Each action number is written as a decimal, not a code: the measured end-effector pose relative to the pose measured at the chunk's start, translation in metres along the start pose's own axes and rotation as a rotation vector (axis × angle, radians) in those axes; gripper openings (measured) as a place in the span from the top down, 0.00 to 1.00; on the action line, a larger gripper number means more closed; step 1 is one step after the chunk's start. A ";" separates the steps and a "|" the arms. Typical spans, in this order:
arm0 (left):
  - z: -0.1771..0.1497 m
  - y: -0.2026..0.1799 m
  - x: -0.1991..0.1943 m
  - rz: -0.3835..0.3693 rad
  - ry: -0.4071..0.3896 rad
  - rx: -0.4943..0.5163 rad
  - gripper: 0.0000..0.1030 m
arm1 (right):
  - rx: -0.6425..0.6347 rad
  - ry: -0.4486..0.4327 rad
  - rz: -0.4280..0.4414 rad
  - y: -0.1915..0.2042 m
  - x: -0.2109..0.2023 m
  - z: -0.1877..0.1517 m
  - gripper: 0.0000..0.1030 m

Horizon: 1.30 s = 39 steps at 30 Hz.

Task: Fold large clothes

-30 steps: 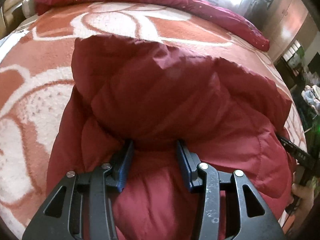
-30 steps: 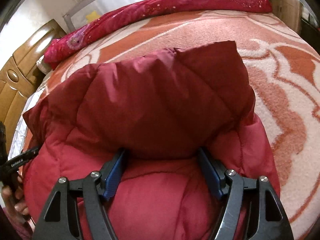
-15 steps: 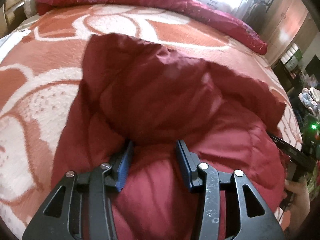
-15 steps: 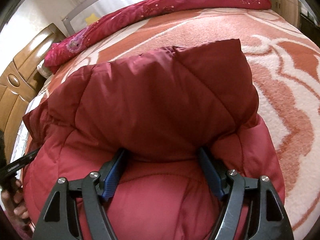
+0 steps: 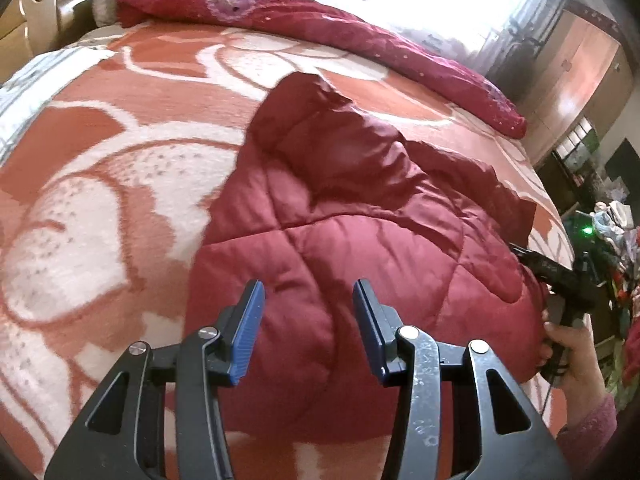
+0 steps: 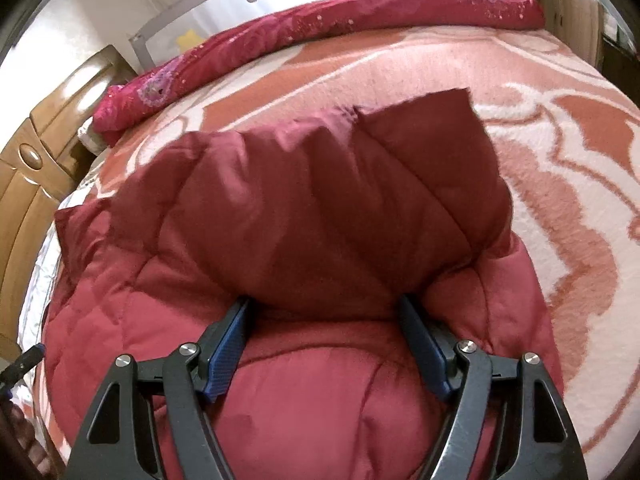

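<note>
A dark red quilted puffer jacket (image 5: 360,240) lies folded on the bed. In the left wrist view my left gripper (image 5: 308,296) is open and empty just above the jacket's near edge. In the right wrist view the jacket (image 6: 320,208) has a folded flap draped over my right gripper (image 6: 324,304). The right jaws stand wide apart, and their tips are hidden under the flap. The right gripper also shows in the left wrist view (image 5: 560,280), at the jacket's right edge.
The bed has an orange and white patterned blanket (image 5: 100,200). A rolled magenta quilt (image 5: 360,32) lies along the far side. A wooden headboard (image 6: 36,184) stands to the left. Cupboards and clutter (image 5: 600,216) are to the right of the bed.
My left gripper has let go of the jacket flap and drawn back; the flap now lies flat on that side. The right gripper still carries the flap over its fingers, moved slightly forward.
</note>
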<state>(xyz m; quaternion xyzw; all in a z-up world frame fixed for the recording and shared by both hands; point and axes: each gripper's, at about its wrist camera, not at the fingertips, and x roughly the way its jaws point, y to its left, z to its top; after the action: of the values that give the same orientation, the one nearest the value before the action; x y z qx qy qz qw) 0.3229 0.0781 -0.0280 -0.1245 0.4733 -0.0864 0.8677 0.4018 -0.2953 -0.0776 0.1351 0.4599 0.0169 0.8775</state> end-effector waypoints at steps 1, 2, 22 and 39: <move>-0.001 0.004 -0.002 -0.003 -0.003 -0.007 0.52 | -0.001 -0.015 0.005 0.001 -0.008 -0.002 0.26; -0.001 0.009 -0.005 -0.008 -0.007 -0.020 0.48 | -0.001 -0.027 0.013 0.001 -0.014 -0.004 0.26; -0.008 0.062 0.007 -0.077 0.037 -0.095 0.28 | 0.215 -0.128 0.138 -0.087 -0.124 -0.086 0.11; -0.003 0.066 0.044 -0.203 0.124 -0.086 0.17 | 0.397 0.058 0.299 -0.129 -0.052 -0.086 0.08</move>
<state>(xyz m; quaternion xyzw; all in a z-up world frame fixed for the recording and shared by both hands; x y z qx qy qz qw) 0.3463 0.1293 -0.0840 -0.2031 0.5142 -0.1610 0.8176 0.2901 -0.4088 -0.1150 0.3709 0.4542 0.0597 0.8078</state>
